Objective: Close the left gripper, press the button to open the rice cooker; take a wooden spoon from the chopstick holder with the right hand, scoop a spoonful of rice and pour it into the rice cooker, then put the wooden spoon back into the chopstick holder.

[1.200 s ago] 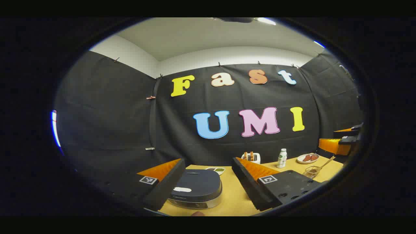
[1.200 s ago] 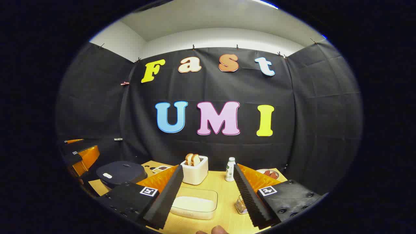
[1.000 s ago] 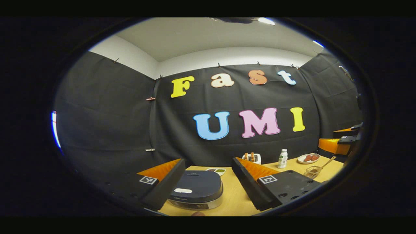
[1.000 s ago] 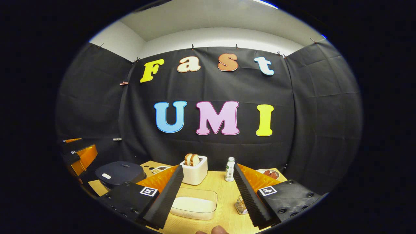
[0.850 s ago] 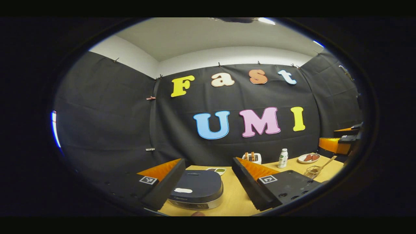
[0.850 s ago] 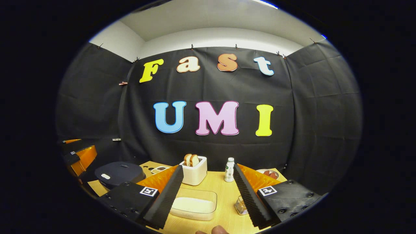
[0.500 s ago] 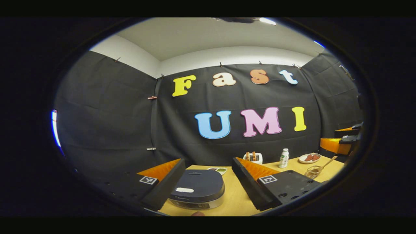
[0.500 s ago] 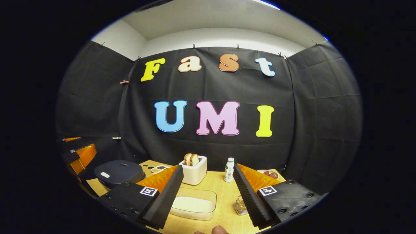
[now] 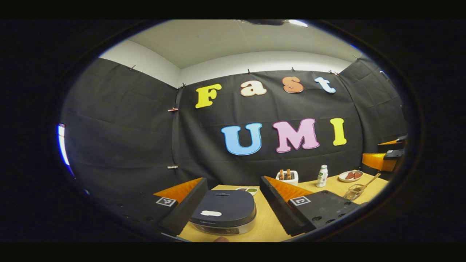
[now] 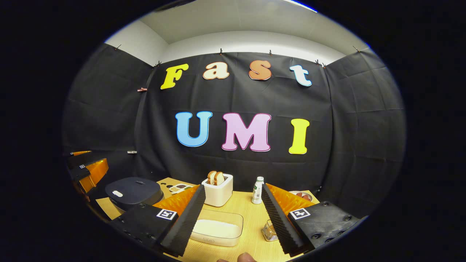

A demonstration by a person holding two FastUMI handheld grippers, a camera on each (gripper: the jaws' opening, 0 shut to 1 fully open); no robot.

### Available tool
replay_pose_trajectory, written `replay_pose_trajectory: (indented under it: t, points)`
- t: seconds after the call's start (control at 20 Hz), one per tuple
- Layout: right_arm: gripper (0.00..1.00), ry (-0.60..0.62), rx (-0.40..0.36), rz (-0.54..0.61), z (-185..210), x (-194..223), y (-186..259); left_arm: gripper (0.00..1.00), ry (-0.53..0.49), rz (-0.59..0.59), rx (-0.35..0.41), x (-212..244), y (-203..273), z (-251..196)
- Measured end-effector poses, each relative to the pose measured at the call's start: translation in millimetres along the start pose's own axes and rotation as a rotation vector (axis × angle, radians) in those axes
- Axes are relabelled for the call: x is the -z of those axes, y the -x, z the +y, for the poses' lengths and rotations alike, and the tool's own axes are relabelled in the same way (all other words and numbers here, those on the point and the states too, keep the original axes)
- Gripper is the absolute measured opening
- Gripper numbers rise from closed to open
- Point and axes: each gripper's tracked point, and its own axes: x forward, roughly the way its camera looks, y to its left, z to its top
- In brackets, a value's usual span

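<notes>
Drifted a touch rightward in the left gripper view since a second ago, with the rice cooker (image 9: 222, 211) sliding slightly right between the fingers; otherwise hardly budged. Left claw (image 9: 233, 203) hangs spread wide above the cooker, lid down, pale button (image 9: 211, 213) on the front of the lid untouched. Right claw (image 10: 233, 214) also spread, holding nothing, hovering over the clear tub of rice (image 10: 217, 228) on the tabletop (image 10: 247, 207), with the wire chopstick holder (image 10: 269, 230) just beside its right finger. Wooden spoon (image 9: 370, 181) sticks out of that holder at a tilt. Best bet for the step in hand: squeeze the left claw fully together first, then line the joined tips over the pale button and push straight down, not at a slant, so nothing skids off the smooth lid.
</notes>
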Motion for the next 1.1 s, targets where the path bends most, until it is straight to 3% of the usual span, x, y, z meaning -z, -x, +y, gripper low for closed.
replay_pose_trajectory:
  t: [0.25,0.65,0.85,0.9,1.1]
  points:
    - [0.96,0.003,-0.004,0.004,1.9,1.9,-2.6,0.96,-0.004,0.006,-0.014,2.6,-5.9,6.3]
    - [0.96,0.006,-0.007,0.007,6.6,3.3,-6.3,0.55,0.008,0.075,-0.021,26.2,-18.3,15.7]
    - [0.96,0.010,-0.004,0.009,9.6,4.3,-7.5,0.24,0.005,0.125,-0.054,43.2,-28.3,33.5]
    - [0.96,0.009,-0.004,0.011,10.6,5.2,-8.5,0.10,0.003,0.139,-0.052,48.4,-30.8,33.5]
    - [0.96,0.009,-0.003,0.016,14.5,6.7,-10.1,0.07,0.049,0.230,-0.038,79.8,-42.6,38.3]
